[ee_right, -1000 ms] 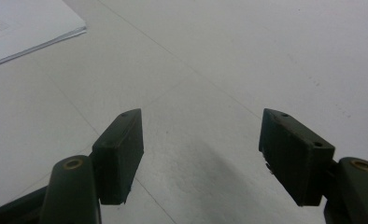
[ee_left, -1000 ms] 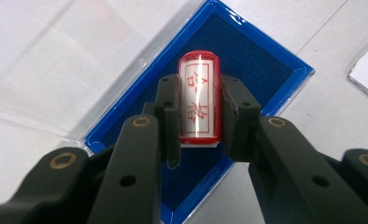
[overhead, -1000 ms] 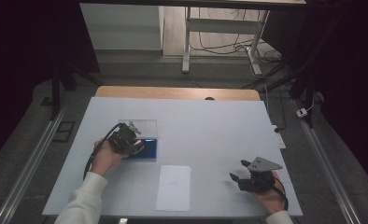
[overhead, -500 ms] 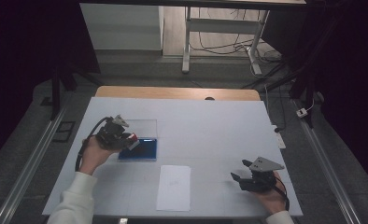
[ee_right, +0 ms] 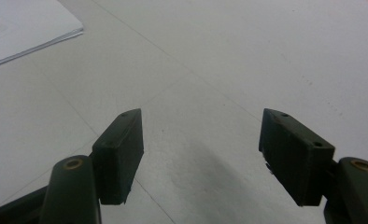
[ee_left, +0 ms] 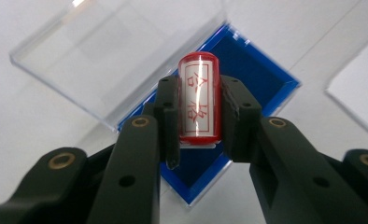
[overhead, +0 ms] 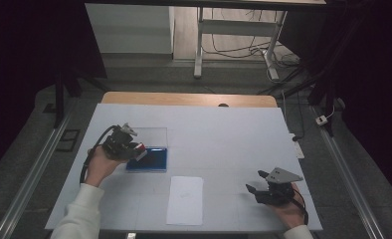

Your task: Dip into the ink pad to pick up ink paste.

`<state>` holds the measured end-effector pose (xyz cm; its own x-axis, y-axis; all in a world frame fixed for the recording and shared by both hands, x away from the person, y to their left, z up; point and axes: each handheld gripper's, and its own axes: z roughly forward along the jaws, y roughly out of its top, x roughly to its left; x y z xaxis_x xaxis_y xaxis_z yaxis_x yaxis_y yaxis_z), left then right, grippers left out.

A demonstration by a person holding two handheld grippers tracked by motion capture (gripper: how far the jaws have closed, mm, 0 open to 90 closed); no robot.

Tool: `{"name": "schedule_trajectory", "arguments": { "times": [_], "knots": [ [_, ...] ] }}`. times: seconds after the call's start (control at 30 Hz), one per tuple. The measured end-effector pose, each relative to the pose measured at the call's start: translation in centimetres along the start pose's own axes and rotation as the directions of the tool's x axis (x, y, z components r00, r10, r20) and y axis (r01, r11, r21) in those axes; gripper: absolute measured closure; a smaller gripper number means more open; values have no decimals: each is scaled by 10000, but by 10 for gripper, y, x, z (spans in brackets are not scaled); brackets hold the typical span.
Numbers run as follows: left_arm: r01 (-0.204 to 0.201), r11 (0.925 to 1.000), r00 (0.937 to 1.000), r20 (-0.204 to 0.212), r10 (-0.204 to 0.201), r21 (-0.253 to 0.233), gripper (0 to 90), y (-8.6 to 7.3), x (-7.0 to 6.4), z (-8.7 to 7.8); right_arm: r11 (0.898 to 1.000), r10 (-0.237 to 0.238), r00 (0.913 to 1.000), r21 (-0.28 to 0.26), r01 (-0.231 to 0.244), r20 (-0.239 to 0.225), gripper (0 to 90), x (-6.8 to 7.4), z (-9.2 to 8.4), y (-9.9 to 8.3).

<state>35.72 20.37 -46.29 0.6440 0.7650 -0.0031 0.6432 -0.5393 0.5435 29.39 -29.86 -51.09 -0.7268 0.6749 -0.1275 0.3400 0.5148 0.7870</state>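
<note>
My left gripper [overhead: 136, 148] is shut on a small red cylinder stamp [ee_left: 199, 100] with red characters on a white label, held upright between the jaws. It hangs just above the left edge of an open blue-lined case [ee_left: 261, 79] whose clear lid [ee_left: 112, 51] lies flat behind it. From above, the stamp [overhead: 141, 147] shows as a red tip beside the case [overhead: 153, 160] and lid [overhead: 153, 135]. My right gripper [overhead: 254, 191] rests near the front right of the table, open, with nothing between its jaws [ee_right: 201, 149].
A white sheet of paper [overhead: 185, 199] lies at the front middle of the white table [overhead: 224, 139], between both hands; its corner [ee_right: 18, 28] sits to the left of the right gripper. A wooden strip [overhead: 184, 99] edges the far side.
The left gripper has drawn back to the left from over the blue case with the stamp in it. The right gripper has stayed put.
</note>
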Motion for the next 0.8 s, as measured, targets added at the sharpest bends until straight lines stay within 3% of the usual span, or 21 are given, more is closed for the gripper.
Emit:
{"name": "schedule_trajectory", "arguments": {
  "times": [0.23,0.43,0.8],
  "knots": [
    [302,9993,9995,-7,-302,238,708,-5,7,7,10000,55,10000,-28,-56,-19,303,0,0,-1],
    [279,9973,9996,-48,-277,672,708,-6,7,17,10000,11,10000,0,-11,-21,303,0,0,-1],
    [255,9968,9995,-186,-241,760,710,-5,5,18,10000,-14,10000,41,14,-28,303,0,0,-1]
  ]
}}
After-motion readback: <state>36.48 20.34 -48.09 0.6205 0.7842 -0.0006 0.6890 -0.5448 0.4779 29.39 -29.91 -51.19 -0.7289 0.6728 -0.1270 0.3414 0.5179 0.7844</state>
